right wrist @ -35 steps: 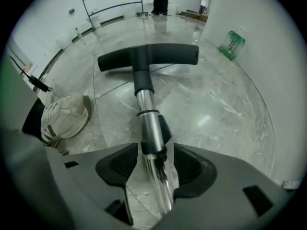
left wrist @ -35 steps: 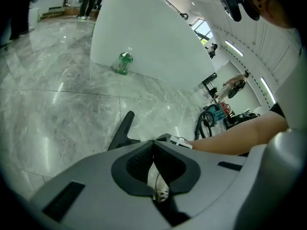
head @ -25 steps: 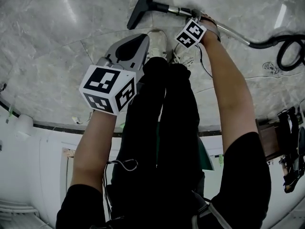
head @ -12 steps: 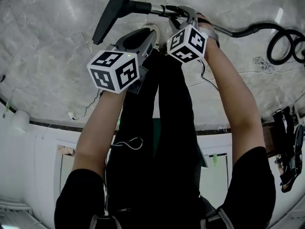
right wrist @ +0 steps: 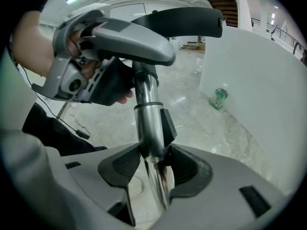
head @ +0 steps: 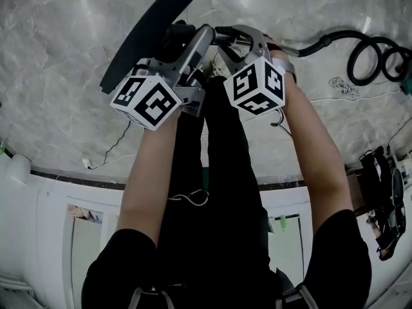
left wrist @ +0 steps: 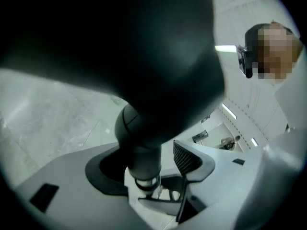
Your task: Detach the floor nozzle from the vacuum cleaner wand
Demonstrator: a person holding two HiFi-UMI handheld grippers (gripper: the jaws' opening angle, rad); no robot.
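The black floor nozzle [head: 154, 28] is lifted off the marble floor on the chrome wand [right wrist: 148, 114]. My right gripper [right wrist: 151, 164] is shut on the wand just behind the joint, and in the head view it [head: 235, 34] sits right of the nozzle's neck. My left gripper [left wrist: 144, 164] has just been opening its jaws. They now stand wide around the nozzle's black neck [left wrist: 139, 143]. The right-hand pad [left wrist: 186, 158] stands clear of the neck. In the head view the left gripper [head: 190, 38] reaches up beside the right one.
The black hose [head: 370, 50] coils on the floor at the right. A thin cable [head: 106, 153] lies at the left. A green bottle [right wrist: 219, 98] stands by a white wall [right wrist: 259, 95]. My legs hang below both arms.
Both grippers have risen toward the camera, lifting wand and nozzle off the floor. The left gripper moved from beside my legs to the nozzle's neck, and its jaws went from shut to wide.
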